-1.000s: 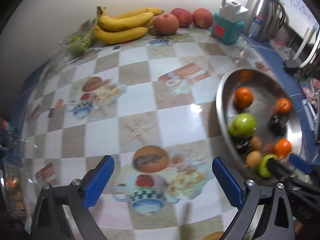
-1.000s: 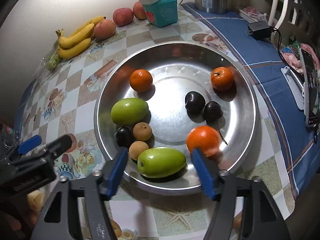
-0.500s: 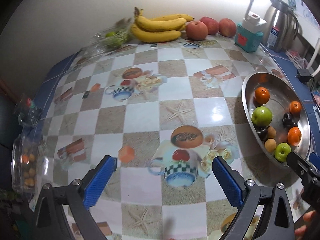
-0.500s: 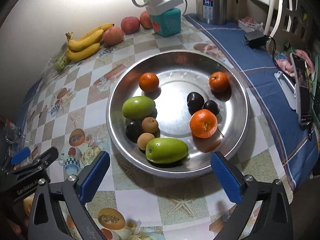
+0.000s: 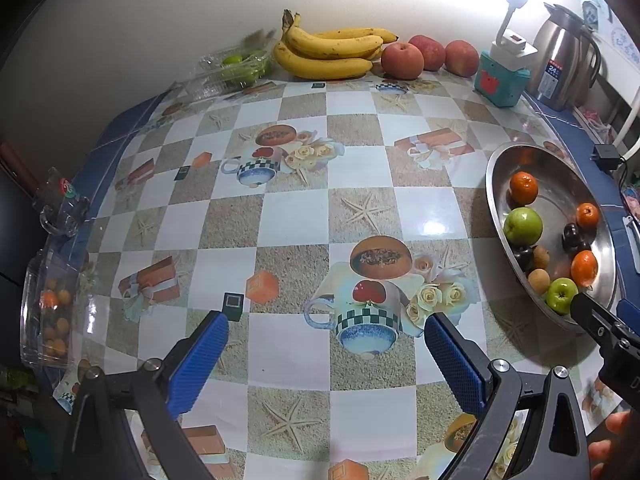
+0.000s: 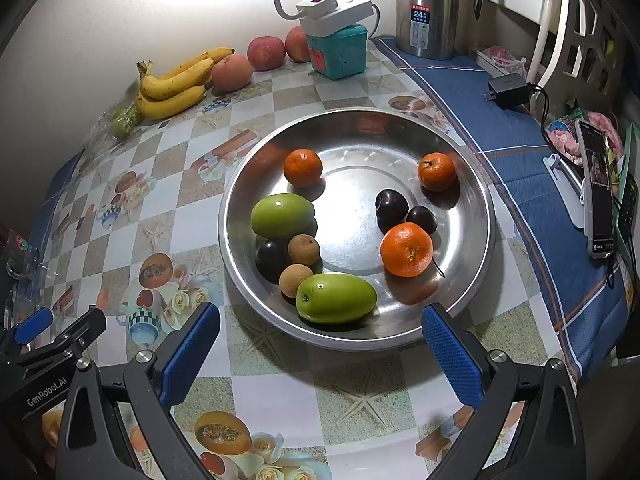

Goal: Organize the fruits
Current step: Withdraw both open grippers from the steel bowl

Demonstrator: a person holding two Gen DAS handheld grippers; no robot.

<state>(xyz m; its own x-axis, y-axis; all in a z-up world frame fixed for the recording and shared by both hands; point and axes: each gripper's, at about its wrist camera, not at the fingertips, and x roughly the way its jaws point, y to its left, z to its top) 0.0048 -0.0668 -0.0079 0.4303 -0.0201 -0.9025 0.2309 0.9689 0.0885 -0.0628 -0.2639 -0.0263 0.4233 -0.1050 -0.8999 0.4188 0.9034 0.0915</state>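
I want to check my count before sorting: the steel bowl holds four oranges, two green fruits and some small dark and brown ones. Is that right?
Not quite: the steel bowl holds three oranges, not four, as the right wrist view shows. The two green fruits and the small dark and brown ones are there as you say.

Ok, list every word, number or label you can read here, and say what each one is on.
"GenRobot.AI": on the body of the left gripper, seen from the right wrist.
"24": on the label of the steel kettle; the smaller print around it is too small to read.
Phone screen: too small to read.
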